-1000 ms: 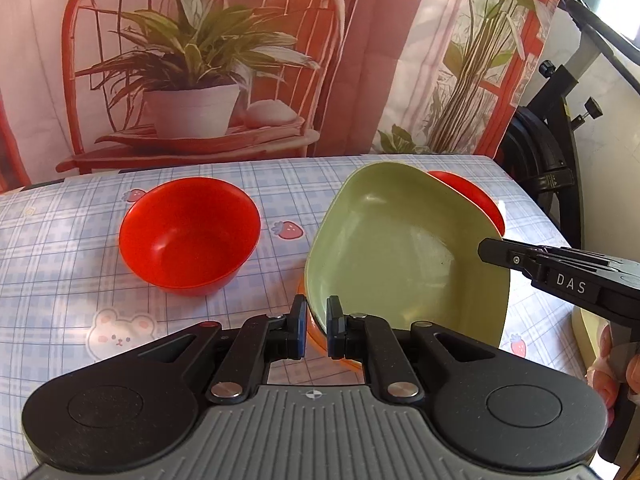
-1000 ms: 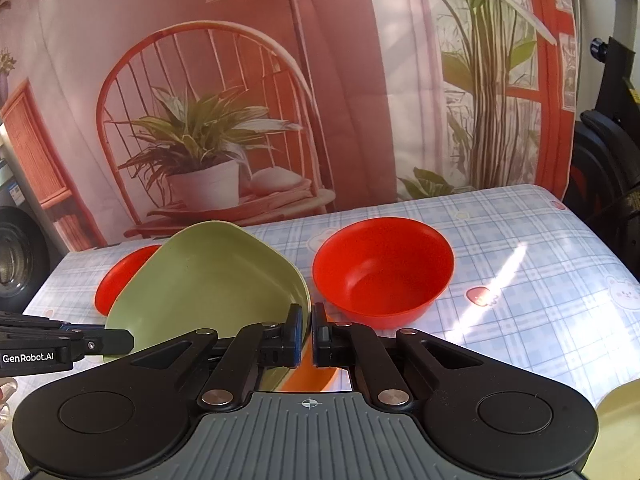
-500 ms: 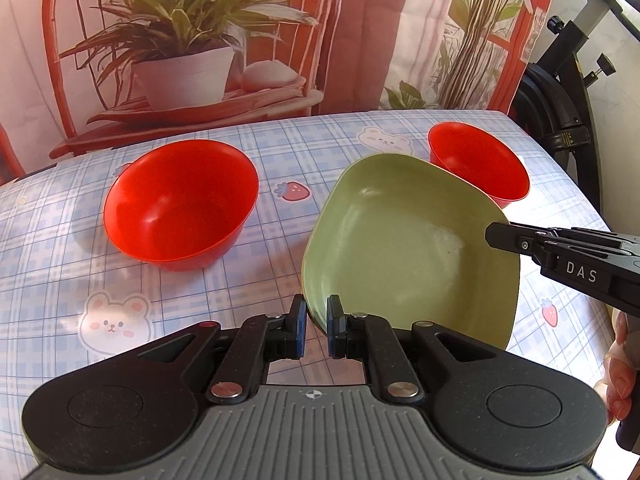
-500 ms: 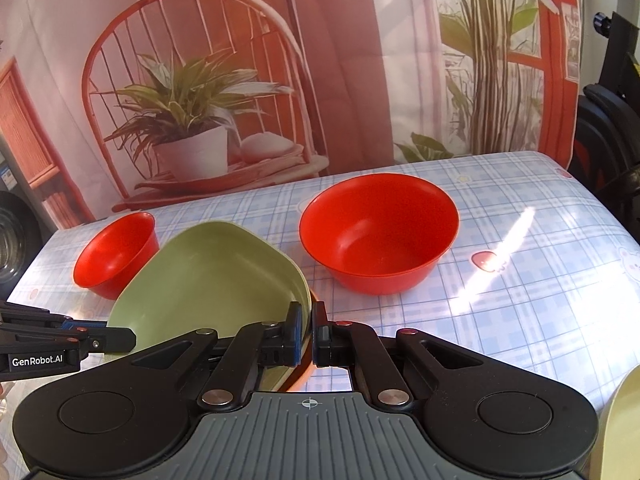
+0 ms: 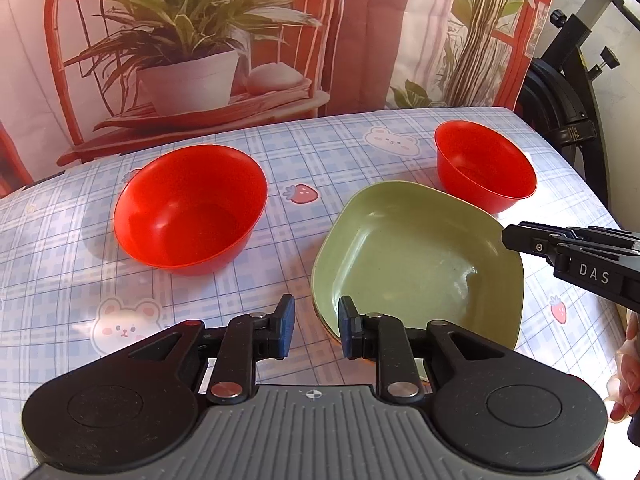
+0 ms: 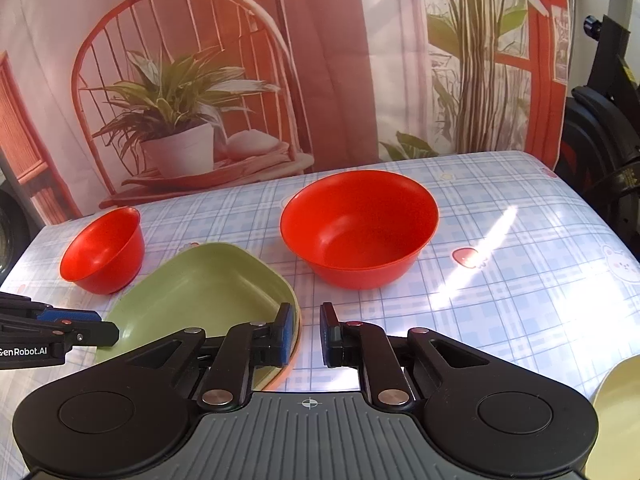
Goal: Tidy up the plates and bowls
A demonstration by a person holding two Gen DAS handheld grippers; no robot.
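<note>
A green plate (image 5: 420, 264) lies flat on an orange plate whose edge (image 5: 330, 330) shows under its near rim. My left gripper (image 5: 316, 322) straddles that rim, its jaws opening and its pads off the rim. In the right wrist view the green plate (image 6: 200, 292) sits left of my right gripper (image 6: 306, 330). Those jaws are opening too, with the rim by the left pad and a gap at the right pad. A large red bowl (image 5: 192, 208) (image 6: 360, 228) and a small red bowl (image 5: 484, 164) (image 6: 104, 248) stand upright on the table.
A checked tablecloth (image 5: 60, 260) covers the table. A pale yellow plate (image 6: 616, 412) shows at the near right corner. A printed backdrop (image 6: 200, 80) hangs behind the table, and black exercise equipment (image 5: 568, 92) stands by one end of it. A person's hand (image 5: 624, 360) holds the right gripper.
The green plate, held tilted up by both grippers, has come down flat onto the orange plate. Both grippers' jaws have parted and let go of its rim.
</note>
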